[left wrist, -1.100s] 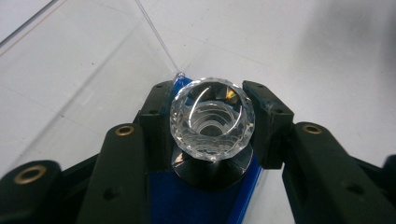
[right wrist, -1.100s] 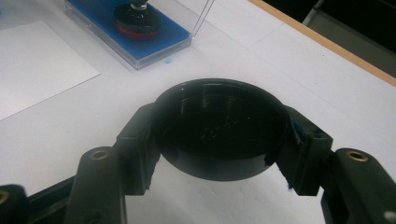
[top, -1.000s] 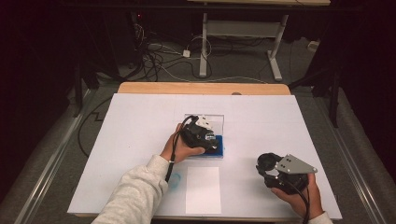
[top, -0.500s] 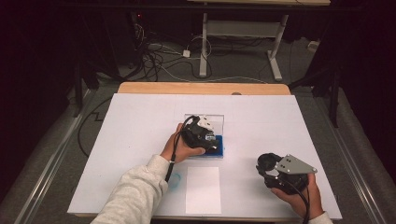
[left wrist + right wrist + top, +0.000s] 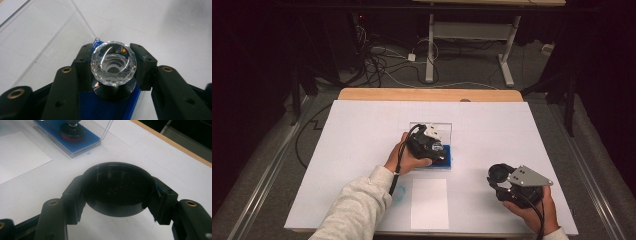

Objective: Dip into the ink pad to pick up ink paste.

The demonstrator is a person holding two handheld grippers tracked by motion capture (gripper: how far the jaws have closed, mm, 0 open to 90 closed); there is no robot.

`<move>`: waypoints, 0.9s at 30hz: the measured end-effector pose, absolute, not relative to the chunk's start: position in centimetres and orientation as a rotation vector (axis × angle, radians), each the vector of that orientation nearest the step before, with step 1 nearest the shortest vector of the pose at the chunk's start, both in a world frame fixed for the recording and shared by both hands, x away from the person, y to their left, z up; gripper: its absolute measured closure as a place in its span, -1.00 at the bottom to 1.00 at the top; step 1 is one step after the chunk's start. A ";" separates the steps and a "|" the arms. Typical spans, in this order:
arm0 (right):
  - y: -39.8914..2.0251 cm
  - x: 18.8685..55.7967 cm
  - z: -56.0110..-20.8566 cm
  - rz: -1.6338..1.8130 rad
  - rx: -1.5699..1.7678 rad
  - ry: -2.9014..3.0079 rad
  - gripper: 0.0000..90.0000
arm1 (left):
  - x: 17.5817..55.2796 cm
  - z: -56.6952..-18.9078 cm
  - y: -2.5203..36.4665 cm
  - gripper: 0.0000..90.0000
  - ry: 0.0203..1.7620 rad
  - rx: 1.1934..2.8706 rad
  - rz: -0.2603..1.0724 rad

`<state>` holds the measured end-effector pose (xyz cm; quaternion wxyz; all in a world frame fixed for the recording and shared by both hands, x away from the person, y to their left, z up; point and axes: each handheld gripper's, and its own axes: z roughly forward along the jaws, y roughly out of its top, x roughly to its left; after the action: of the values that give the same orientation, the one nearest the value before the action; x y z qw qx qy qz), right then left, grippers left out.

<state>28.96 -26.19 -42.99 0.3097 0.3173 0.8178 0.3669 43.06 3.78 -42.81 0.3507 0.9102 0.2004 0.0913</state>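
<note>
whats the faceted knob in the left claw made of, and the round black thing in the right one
Faceted knob: looks like clear cut glass or crystal, possibly acrylic; its small facets glint and you can see through it to stepped rings inside. Round black cap: looks like glossy moulded plastic; smooth, opaque, with faint reflections across its dark hollow.

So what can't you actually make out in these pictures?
- High view: the crystal knob is hidden under the left gripper and hand.
- Left gripper view: the blue tray is cut off by the jaws and bottom edge.
- Right gripper view: the black cap is too dark inside to read.
</note>
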 end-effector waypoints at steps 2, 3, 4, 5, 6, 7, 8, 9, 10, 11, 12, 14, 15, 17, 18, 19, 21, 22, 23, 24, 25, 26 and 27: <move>-26.2 29.0 -43.0 0.967 0.836 2.162 -0.15 | 43.2 -42.8 3.9 0.22 0.520 2.353 0.224; -26.2 29.0 -43.0 0.965 0.837 2.163 -0.15 | 43.2 -42.8 3.8 0.22 0.518 2.356 0.226; -26.2 28.9 -43.1 0.966 0.838 2.163 -0.15 | 43.2 -42.8 3.8 0.22 0.517 2.358 0.231; -26.2 28.9 -43.1 0.964 0.841 2.162 -0.15 | 43.1 -42.8 3.7 0.22 0.517 2.358 0.234; -26.2 29.0 -43.1 0.963 0.841 2.162 -0.15 | 43.1 -42.8 3.7 0.22 0.518 2.359 0.235; -26.2 29.0 -43.1 0.966 0.840 2.162 -0.15 | 43.1 -42.8 3.7 0.22 0.517 2.360 0.236; -26.1 29.0 -43.1 0.967 0.838 2.163 -0.15 | 43.1 -42.8 3.7 0.22 0.516 2.365 0.238; -26.1 29.0 -43.1 0.968 0.836 2.162 -0.15 | 43.1 -42.8 3.7 0.22 0.516 2.367 0.239; -26.1 28.9 -43.0 0.970 0.836 2.161 -0.15 | 43.1 -42.8 3.7 0.22 0.516 2.365 0.240; -26.1 28.9 -43.0 0.970 0.837 2.160 -0.15 | 43.1 -42.8 3.7 0.22 0.517 2.366 0.241; -26.1 28.9 -43.0 0.968 0.832 2.159 -0.15 | 43.1 -42.8 3.7 0.22 0.518 2.365 0.242; -26.2 28.9 -43.0 0.971 0.833 2.155 -0.15 | 43.0 -42.8 3.7 0.22 0.516 2.366 0.244; -26.2 28.9 -42.9 0.973 0.838 2.154 -0.15 | 43.1 -42.8 3.7 0.22 0.515 2.362 0.244; -26.2 28.9 -42.9 0.972 0.839 2.155 -0.15 | 43.2 -42.9 3.9 0.22 0.517 2.348 0.237; -26.2 28.9 -43.0 0.970 0.837 2.158 -0.15 | 43.2 -43.0 3.9 0.22 0.519 2.342 0.237; -26.2 28.9 -43.0 0.969 0.836 2.159 -0.15 | 43.1 -43.0 3.8 0.22 0.517 2.343 0.241; -26.2 28.8 -43.0 0.970 0.834 2.158 -0.15 | 43.0 -43.0 3.7 0.22 0.516 2.347 0.251; -26.2 28.9 -42.9 0.969 0.834 2.157 -0.15 | 43.0 -42.9 3.7 0.22 0.515 2.350 0.253; -26.2 28.9 -43.0 0.967 0.837 2.158 -0.15 | 43.0 -42.9 3.7 0.22 0.514 2.353 0.255; -26.2 28.9 -43.0 0.968 0.837 2.158 -0.15 | 43.0 -42.9 3.6 0.22 0.514 2.355 0.258; -26.2 28.9 -43.0 0.967 0.834 2.159 -0.15 | 43.0 -42.9 3.6 0.22 0.514 2.358 0.261; -26.2 28.9 -43.0 0.966 0.834 2.159 -0.15 | 42.9 -42.9 3.6 0.22 0.515 2.361 0.265; -26.1 28.9 -43.0 0.965 0.834 2.161 -0.15 | 42.9 -42.9 3.5 0.22 0.512 2.366 0.269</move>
<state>28.88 -26.12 -43.00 0.3108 0.3158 0.8185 0.3657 42.91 3.51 -42.85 0.3458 0.9115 0.1971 0.1037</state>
